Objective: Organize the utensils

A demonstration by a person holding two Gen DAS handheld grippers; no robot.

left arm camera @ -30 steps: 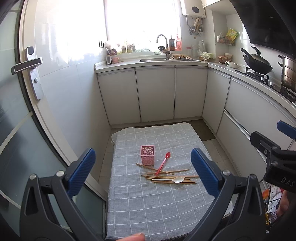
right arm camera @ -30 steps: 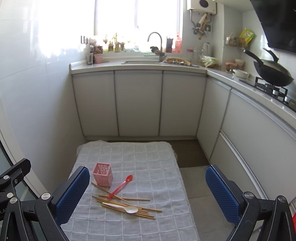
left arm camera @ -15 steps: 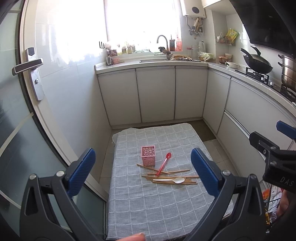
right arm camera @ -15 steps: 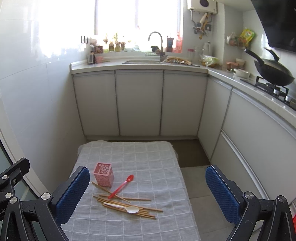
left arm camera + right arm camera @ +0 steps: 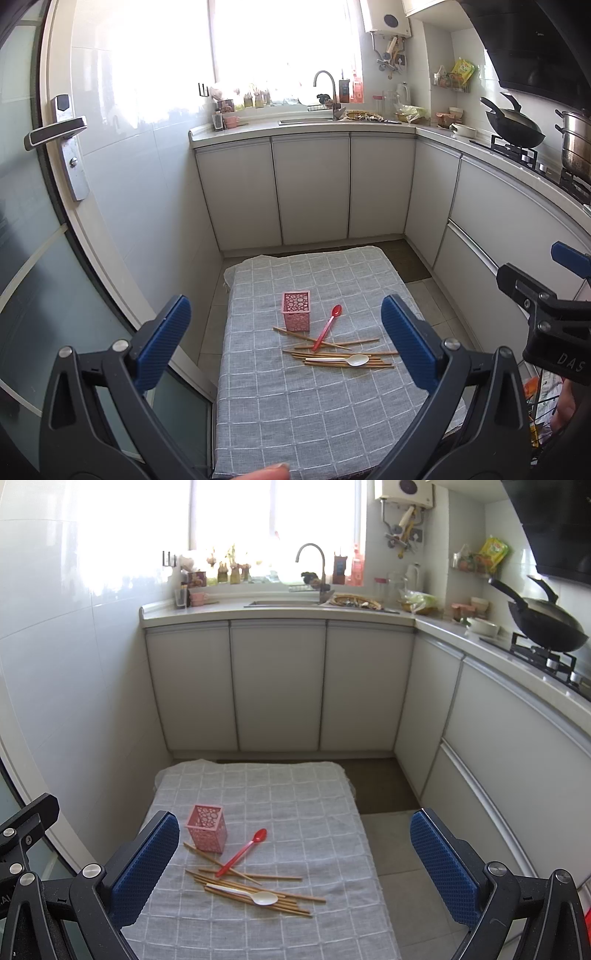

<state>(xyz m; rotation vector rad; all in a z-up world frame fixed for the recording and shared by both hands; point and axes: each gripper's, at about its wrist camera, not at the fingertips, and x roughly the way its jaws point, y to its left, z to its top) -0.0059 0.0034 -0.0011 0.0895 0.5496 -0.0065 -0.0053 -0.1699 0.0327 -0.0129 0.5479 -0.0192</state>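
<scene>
A narrow kitchen with white cabinets (image 5: 277,686) wrapping the back and right walls, a sink and tap (image 5: 312,566) under a bright window, and a black wok (image 5: 546,627) on the gas hob at right. In the middle of the floor space stands a low desk (image 5: 314,413) covered by a grey checked cloth (image 5: 266,934).

Both tools hover above the near end of the desk, well apart from everything on it. The left hand-held gripper (image 5: 284,343) is released, its blue-padded fingers (image 5: 164,339) spread wide with nothing between them. The right hand-held gripper (image 5: 293,871) is likewise released and empty, its blue pads (image 5: 443,867) framing the desk; part of it shows at the right edge of the left wrist view.

On the cloth, a pink perforated holder (image 5: 296,311) stands upright toward the left of centre. Just beside it, on the near side, wooden chopsticks (image 5: 343,356) lie scattered in a loose, overlapping pile, one stick reaching almost to the holder's base. A red spoon (image 5: 327,326) lies diagonally with its handle end across the pile and its bowl pointing toward the far end of the desk. A white spoon (image 5: 345,360) rests on top of the nearest chopsticks, its bowl to the right.
</scene>
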